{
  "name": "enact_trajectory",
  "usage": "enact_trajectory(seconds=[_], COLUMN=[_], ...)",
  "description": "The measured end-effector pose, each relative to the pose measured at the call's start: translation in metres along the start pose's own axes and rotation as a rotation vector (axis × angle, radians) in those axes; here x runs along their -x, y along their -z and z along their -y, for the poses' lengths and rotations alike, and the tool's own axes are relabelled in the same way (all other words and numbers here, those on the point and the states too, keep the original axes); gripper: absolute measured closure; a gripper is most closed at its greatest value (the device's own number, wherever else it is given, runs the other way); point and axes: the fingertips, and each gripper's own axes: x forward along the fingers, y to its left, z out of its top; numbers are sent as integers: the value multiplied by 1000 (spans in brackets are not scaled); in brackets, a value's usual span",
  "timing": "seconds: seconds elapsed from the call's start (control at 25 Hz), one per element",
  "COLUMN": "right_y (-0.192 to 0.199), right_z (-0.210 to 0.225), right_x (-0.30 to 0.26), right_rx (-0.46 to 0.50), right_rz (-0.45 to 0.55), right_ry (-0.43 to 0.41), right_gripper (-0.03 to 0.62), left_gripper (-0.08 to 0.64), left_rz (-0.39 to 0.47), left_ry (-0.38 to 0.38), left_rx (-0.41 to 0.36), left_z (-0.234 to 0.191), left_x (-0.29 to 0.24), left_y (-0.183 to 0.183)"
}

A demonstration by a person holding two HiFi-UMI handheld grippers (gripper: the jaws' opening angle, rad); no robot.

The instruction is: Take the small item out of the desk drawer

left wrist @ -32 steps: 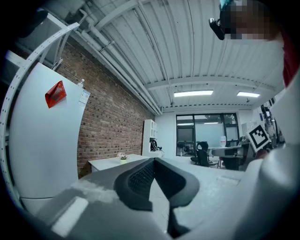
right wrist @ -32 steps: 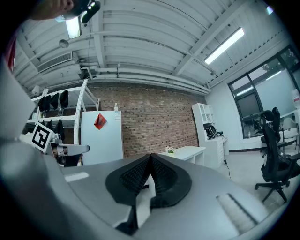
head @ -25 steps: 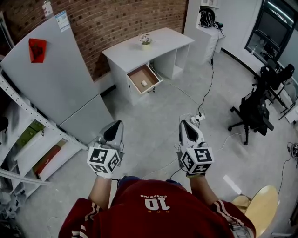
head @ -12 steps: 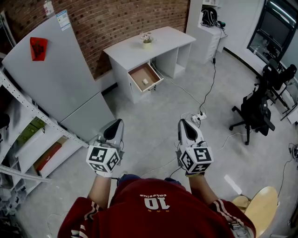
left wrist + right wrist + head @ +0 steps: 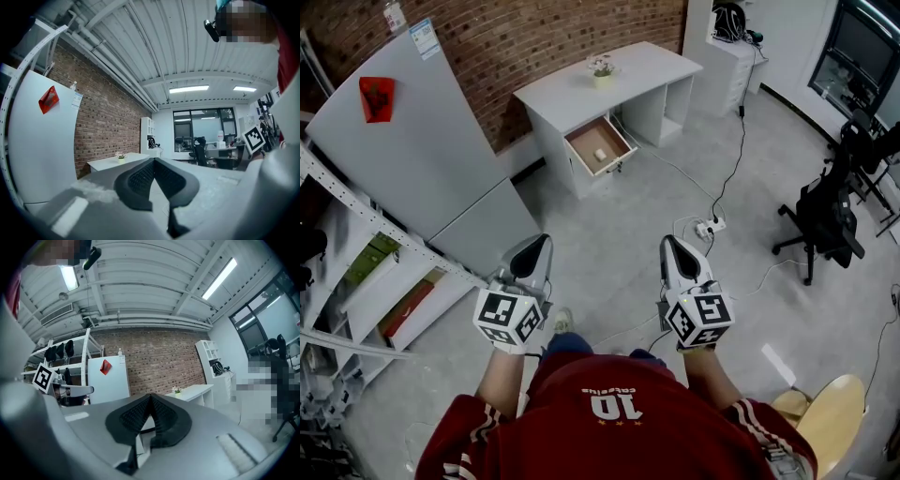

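A white desk point(image 5: 581, 89) stands against the brick wall far ahead, with its wooden drawer point(image 5: 615, 157) pulled out. A small pale item point(image 5: 599, 154) lies inside the drawer. My left gripper point(image 5: 536, 251) and right gripper point(image 5: 672, 251) are held side by side near my body, well short of the desk. Both are shut with nothing between the jaws. The desk point(image 5: 115, 162) shows beyond the left gripper point(image 5: 154, 161), and the desk point(image 5: 192, 390) again beyond the right gripper point(image 5: 150, 397).
A grey fridge point(image 5: 412, 159) stands left of the desk, with white shelving point(image 5: 366, 281) nearer me. A power strip point(image 5: 705, 227) and cables lie on the floor ahead of the right gripper. A black office chair point(image 5: 825, 220) stands at right, and a wooden stool point(image 5: 830, 422) is beside me.
The desk and drawer have shifted slightly right and up in the head view as I moved. A shoe now shows between the grippers. Both grippers stay shut.
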Motion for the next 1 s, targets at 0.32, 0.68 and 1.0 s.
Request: enact_trajectory(seconds=[0.32,0.68,1.0], right_y=[17,29,14], right_z=[5,6,10], right_x=[-24,-94,-190], right_rx=[-11,21,22], right_rz=[-35,-86,-85], right_ry=[19,37,88], right_gripper=[592,592,592], left_gripper=[557,557,557], left_rz=[-15,-37,-31], left_ry=[15,54,132], left_rx=[39,54,74], left_z=[-26,-90,-166], left_x=[-23,-77,-150], left_y=[15,28,19])
